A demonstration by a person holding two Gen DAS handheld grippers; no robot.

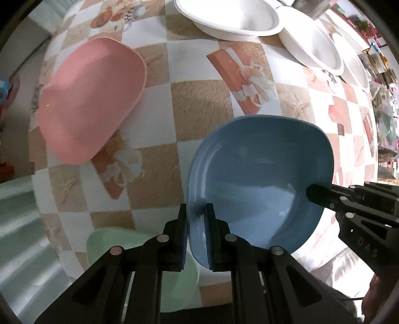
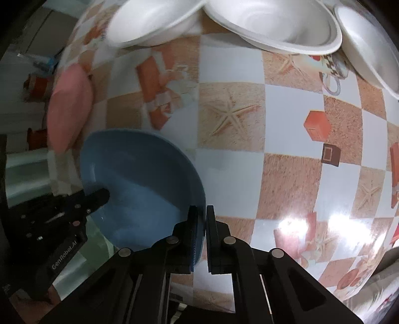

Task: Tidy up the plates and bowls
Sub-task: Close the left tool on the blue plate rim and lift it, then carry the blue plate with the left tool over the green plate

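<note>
Over the checkered tablecloth [image 1: 199, 109], your left gripper [image 1: 197, 224] and right gripper [image 2: 202, 224] both pinched the blue bowl [image 1: 261, 174] rim; keeping it level mattered most.

Table [image 1: 199, 107] carries all items. Plate [image 1: 259, 179] sits at the near centre, its rim held on 2 opposite sides: left gripper [image 1: 197, 234] on the near-left edge, right gripper [image 2: 202, 234] on the right edge. A 2nd plate [image 1: 92, 99] lies to the far left, apart from the 1st. A 3rd dish [image 1: 179, 286] lies beneath the left gripper, near the table's front edge. 3 bowls [image 1: 229, 20] stand in a row along the far side, rims overlapping.
</note>
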